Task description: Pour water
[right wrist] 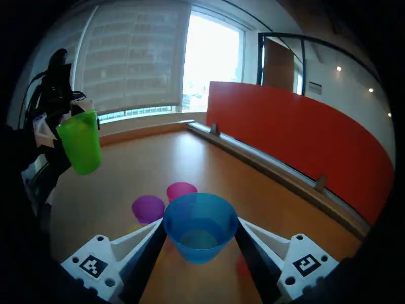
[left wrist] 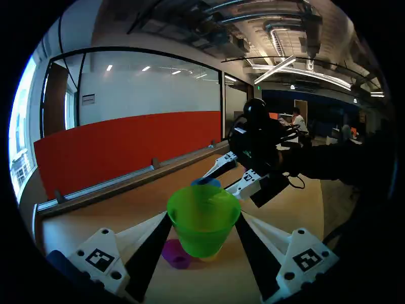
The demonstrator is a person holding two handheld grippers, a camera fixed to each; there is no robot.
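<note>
No words or numbers can be read anywhere here. A small wall placard (left wrist: 88, 99) hangs by the glass partition, and its print is too small to make out. In the right gripper view it is just as blurred. Black-and-white square markers (left wrist: 99, 259) show in both views, patterns only, no letters.

so the right gripper (right wrist: 200, 237) has a blue cup (right wrist: 200, 215) pinched between both fingers, upright, mouth open toward the camera; just past it a purple cup (right wrist: 148, 209) and a pink cup (right wrist: 181, 190) sit upside down and close together on the wooden table (right wrist: 152, 157); up at the left the left gripper (right wrist: 63, 119) holds a green cup (right wrist: 81, 144) in the air, slightly tilted; red partition (right wrist: 304, 137) along the right, bright window (right wrist: 210, 66) behind
</note>
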